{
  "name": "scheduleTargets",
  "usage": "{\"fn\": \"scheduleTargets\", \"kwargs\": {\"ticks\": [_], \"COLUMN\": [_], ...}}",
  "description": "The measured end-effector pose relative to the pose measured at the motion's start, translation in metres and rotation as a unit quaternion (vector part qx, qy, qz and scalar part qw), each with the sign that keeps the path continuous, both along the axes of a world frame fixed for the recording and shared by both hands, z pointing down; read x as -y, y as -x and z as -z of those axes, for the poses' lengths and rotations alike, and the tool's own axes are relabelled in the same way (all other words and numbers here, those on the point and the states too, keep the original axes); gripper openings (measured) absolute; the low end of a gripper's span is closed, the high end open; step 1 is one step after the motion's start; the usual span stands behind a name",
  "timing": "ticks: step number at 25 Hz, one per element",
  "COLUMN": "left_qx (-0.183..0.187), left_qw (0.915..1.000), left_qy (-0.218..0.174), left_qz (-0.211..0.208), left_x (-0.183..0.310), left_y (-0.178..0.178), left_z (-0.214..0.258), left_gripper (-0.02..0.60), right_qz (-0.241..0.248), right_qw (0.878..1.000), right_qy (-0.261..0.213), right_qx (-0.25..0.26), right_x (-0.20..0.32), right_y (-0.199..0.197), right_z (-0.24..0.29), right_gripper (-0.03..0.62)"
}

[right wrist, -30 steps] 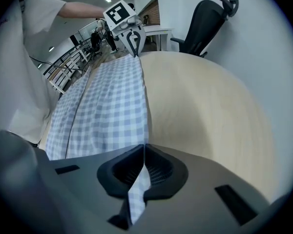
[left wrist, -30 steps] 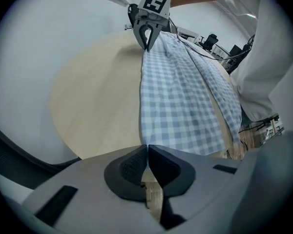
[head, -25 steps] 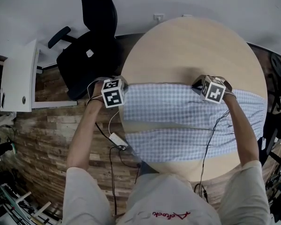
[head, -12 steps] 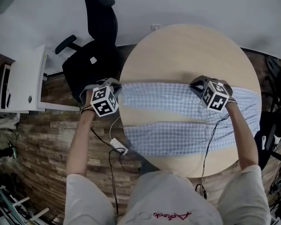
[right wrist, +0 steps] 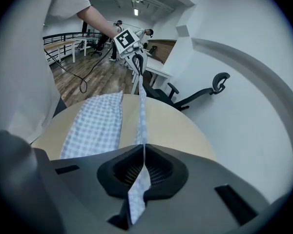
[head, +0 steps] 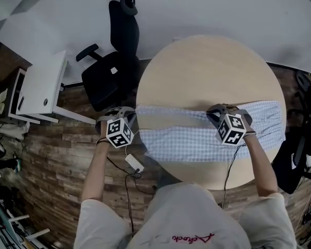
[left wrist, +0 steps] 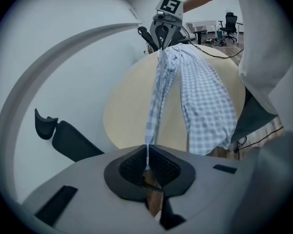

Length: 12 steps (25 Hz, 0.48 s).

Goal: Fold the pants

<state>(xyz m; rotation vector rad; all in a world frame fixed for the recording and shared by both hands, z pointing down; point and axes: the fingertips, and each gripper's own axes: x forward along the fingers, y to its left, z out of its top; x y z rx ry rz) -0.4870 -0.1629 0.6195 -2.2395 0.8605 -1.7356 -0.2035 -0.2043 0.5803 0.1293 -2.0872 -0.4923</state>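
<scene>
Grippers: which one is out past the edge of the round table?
The left gripper: it shows beside the table, over the wooden floor. The right gripper is over the table. Both pinch the checked pants.

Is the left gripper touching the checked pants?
Touching. The left gripper view shows the left gripper with jaws pinched shut on an edge of the checked pants.
</scene>
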Motion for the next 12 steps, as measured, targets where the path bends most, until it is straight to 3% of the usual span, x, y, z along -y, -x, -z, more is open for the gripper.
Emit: {"fn": "scheduleTargets", "kwargs": {"ticks": [12], "left_qx": [-0.007], "left_qw": [0.9985], "left_qy": [-0.005], "left_qz": [0.054], "left_x": [-0.129], "left_y": [-0.018], "left_z": [-0.053], "left_gripper": [0.04], "right_qz": [0.02], "right_qw": [0.999], "right_qy": [0.008], "right_qx": [-0.033], "right_x": [-0.128], "right_y": [-0.023], "right_z": [-0.064], "right_gripper": [0.035]}}
